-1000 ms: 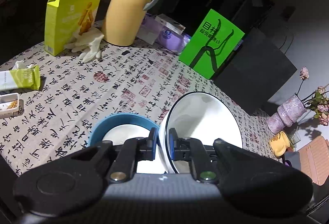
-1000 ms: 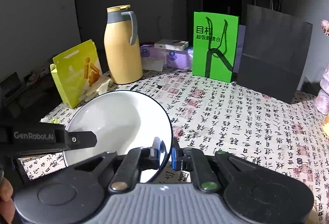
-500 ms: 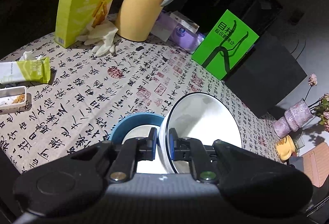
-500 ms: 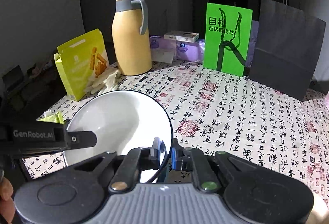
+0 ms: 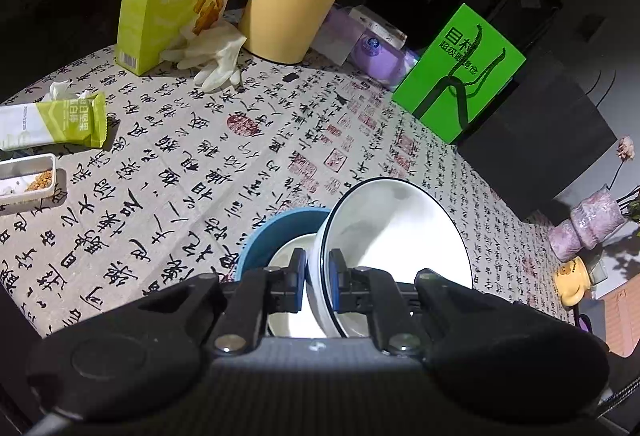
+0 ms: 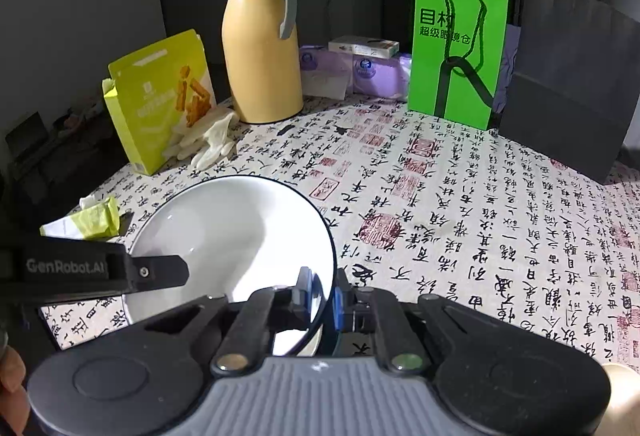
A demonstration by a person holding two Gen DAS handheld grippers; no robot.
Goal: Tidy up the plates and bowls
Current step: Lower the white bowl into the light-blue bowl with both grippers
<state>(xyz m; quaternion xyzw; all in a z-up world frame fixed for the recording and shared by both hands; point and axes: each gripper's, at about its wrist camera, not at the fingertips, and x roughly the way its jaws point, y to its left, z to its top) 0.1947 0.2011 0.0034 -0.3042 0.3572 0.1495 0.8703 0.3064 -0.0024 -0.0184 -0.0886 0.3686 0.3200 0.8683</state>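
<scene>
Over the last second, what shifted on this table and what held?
Both grippers, carrying the white bowl between them, moved forward and down toward the tablecloth; the yellow jug and green bag loom nearer. In the left view the blue bowl slid from left of the left gripper to just behind it. Unchanged: left and right gripper stay clamped on opposite rims; nothing released.
</scene>
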